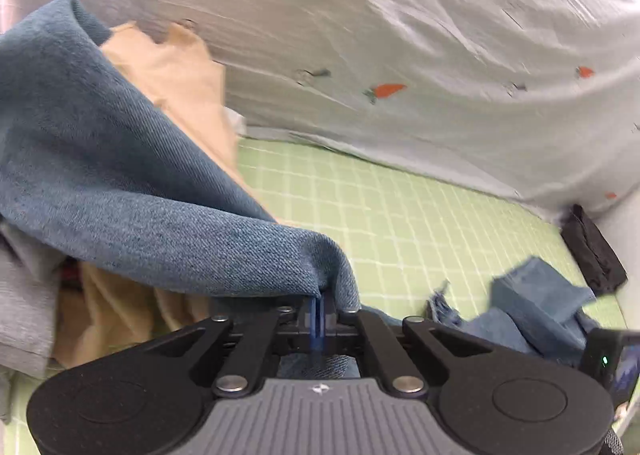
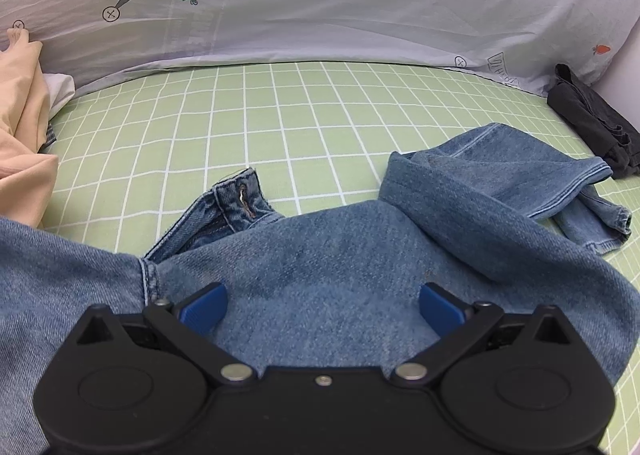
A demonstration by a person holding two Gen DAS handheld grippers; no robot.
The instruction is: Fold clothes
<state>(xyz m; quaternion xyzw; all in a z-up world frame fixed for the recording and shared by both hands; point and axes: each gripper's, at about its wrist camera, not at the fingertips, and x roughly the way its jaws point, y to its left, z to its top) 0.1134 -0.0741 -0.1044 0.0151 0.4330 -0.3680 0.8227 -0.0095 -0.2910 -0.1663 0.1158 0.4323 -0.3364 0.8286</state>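
A pair of blue denim jeans [image 2: 320, 255] lies rumpled on a pale green bedsheet with a white grid pattern [image 2: 280, 115]. In the right wrist view, the right gripper [image 2: 322, 305] hovers low over the flat middle of the denim, its two blue pads [image 2: 204, 305] spread wide apart with nothing clamped between them. The waistband flap with its buttonhole [image 2: 240, 199] sticks up just beyond, and a folded-back leg with hemmed cuffs [image 2: 520, 191] lies toward the right. In the left wrist view, the left gripper [image 1: 319, 313] has its jaws pressed together on a fold of the same denim, which rises in a lifted drape to the left. A peach-coloured garment [image 1: 180, 95] sits behind that drape. A pale blue-grey quilt printed with orange carrots [image 2: 320, 7] runs along the back, and a folded black garment [image 2: 592, 123] rests at the far right.
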